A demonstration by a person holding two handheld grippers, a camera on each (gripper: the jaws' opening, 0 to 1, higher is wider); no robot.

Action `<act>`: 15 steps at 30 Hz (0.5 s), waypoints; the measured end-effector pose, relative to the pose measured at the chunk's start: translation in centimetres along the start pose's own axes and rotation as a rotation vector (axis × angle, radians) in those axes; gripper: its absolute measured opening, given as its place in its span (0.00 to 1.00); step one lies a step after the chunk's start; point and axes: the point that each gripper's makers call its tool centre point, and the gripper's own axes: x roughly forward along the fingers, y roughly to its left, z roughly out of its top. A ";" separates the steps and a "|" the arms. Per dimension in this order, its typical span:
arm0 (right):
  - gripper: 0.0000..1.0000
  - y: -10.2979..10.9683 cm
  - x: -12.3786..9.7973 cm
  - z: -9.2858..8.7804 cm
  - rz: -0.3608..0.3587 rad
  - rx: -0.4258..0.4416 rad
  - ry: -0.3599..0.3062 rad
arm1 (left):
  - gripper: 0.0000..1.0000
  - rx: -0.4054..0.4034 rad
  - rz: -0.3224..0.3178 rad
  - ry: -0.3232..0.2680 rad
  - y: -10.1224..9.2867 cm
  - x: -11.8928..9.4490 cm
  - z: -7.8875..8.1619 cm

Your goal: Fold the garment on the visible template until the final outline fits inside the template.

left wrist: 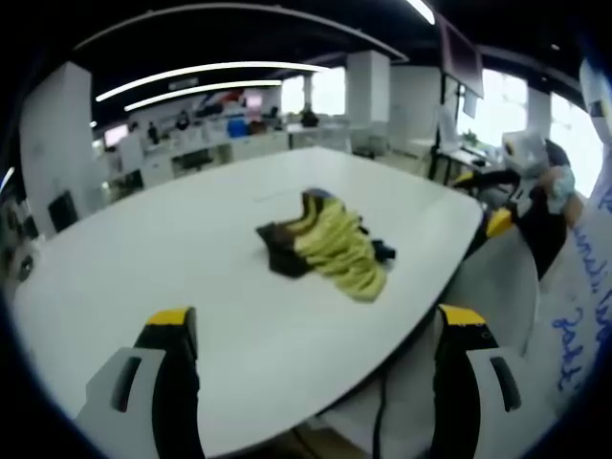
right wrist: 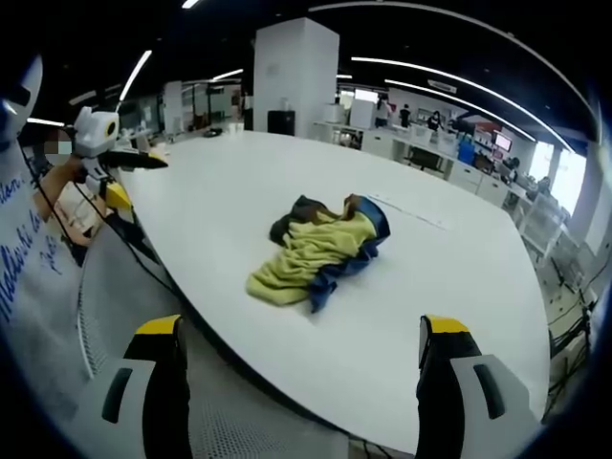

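A: What do your tools show?

B: In the left gripper view my left tool [left wrist: 318, 330] has its jaws spread wide with nothing between them; the yellow-tipped jaws stand over the near edge of the white tabletop [left wrist: 172, 258]; in the right gripper view my right tool [right wrist: 302, 337] is just as wide apart and empty, hanging over the tabletop's near rim.

A: And the garment?

B: I see the garment [left wrist: 330, 247] crumpled in a heap near the middle of the tabletop, well apart from both tools; it is mostly yellow, with dark brown and blue parts showing; in the right gripper view the garment [right wrist: 319, 247] lies with yellow cloth on top and a blue fold on its right side; I cannot make out any template outline.

A: Anything around it?

B: At the far left of the right gripper view another white tool [right wrist: 100, 134] is held up by a hand; farther off I see desks and a white pillar [right wrist: 296, 67] under strip lights.
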 end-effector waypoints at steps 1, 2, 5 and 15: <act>1.00 0.0 0.0 0.0 0.001 0.000 -0.001 | 0.99 0.000 0.000 0.001 0.0 0.0 0.0; 1.00 0.0 0.0 0.0 0.001 0.000 -0.001 | 0.99 -0.001 -0.001 0.001 0.0 0.0 0.0; 1.00 0.0 0.0 0.1 -0.001 0.000 -0.004 | 0.99 0.002 -0.004 0.003 -0.1 0.0 -0.1; 1.00 0.3 0.3 0.1 0.014 0.006 -0.001 | 0.99 -0.007 -0.009 0.007 0.0 0.0 -0.4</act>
